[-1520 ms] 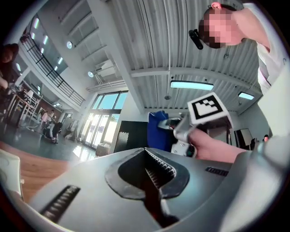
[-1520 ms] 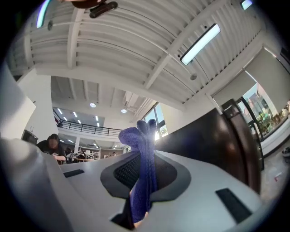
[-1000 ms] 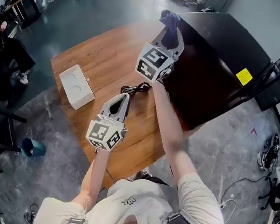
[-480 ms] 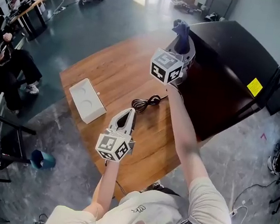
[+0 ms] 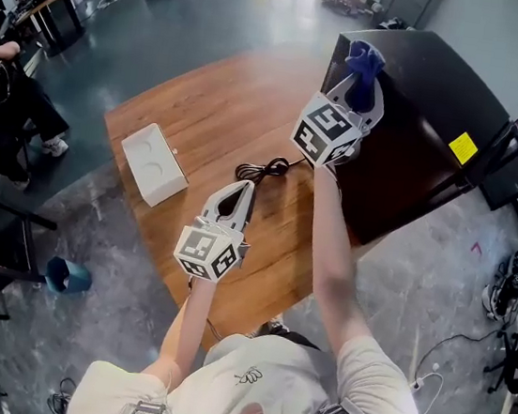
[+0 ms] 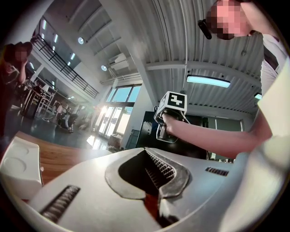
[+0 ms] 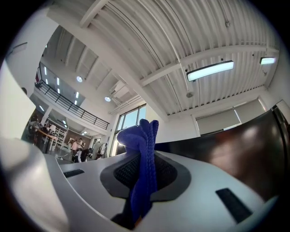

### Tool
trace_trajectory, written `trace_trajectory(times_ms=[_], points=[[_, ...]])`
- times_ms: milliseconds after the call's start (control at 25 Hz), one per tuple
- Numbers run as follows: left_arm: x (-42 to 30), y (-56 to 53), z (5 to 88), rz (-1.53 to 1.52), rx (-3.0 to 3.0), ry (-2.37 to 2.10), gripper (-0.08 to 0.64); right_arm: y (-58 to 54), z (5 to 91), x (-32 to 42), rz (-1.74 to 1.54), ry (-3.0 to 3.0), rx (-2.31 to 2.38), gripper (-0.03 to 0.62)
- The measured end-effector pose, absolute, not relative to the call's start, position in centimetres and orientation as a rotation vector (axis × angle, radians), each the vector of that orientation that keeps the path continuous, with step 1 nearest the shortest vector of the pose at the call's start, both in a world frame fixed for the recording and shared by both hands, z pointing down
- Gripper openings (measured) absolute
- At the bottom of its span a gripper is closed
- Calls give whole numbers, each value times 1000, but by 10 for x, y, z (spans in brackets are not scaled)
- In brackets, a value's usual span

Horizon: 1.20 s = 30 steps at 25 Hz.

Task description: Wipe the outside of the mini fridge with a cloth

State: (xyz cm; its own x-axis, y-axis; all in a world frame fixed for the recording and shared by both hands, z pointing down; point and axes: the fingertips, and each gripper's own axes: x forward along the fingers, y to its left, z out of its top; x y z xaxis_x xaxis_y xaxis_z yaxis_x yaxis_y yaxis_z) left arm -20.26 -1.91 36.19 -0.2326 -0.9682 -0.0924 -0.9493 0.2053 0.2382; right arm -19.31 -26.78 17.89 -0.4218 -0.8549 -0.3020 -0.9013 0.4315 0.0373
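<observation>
Two tools: right tool (image 5: pixel 363 75) pinches cloth (image 5: pixel 364 58) by mini fridge's (image 5: pixel 434 101) top edge; left tool (image 5: pixel 241 191) closed, empty, over table (image 5: pixel 215 110).

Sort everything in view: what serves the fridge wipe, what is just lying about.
For the job: mini fridge, blue cloth, right hand-held gripper clamped on it.
Lying about: white box, black cable, blue bin; left hand-held gripper, shut and empty.
</observation>
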Motion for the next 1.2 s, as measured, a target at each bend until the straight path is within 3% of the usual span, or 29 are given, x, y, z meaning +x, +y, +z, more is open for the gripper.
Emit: trace_trajectory(times_ms=[680, 1200], points=[[-102, -53, 335, -375, 2138, -2214, 5, -239, 176, 1, 406, 2304, -1692, 61], [-82, -61, 333, -394, 2198, -2149, 5, -229, 187, 68, 493, 2286, -1768, 61]])
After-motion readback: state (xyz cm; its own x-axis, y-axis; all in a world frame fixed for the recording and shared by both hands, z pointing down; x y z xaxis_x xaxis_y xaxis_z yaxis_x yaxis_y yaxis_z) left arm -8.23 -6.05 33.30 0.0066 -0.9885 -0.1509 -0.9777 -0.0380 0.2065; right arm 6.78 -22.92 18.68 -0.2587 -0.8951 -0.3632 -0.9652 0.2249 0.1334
